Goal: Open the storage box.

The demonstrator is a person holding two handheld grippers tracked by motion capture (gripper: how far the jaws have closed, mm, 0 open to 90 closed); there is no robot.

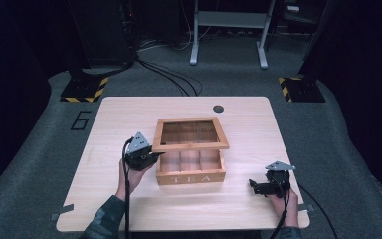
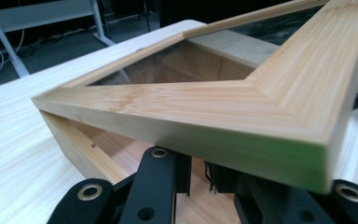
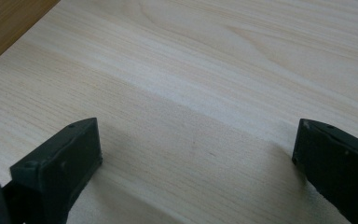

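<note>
A: Dark room, grey carpet, a pale wooden table (image 1: 129,209) in the middle. Past its far edge stand a white frame's legs; everything above them is cut off.

B: On the left?

A: The left gripper (image 1: 142,155) sits at the near left corner of the box's lid (image 1: 189,145). In the left gripper view the lid's (image 2: 242,100) underside hangs right over the jaws, which are drawn nearly together. The lid hides their tips, so I can't tell if they pinch its edge or only prop it.

B: And the box?

A: The box (image 1: 191,175), marked TEA, stands mid-table, lid half raised, compartments too dim to read.

B: The right?

A: The right gripper (image 1: 269,186) rests near the table's right near edge, well apart from the box, jaws spread over bare wood (image 3: 205,84), holding nothing.
</note>
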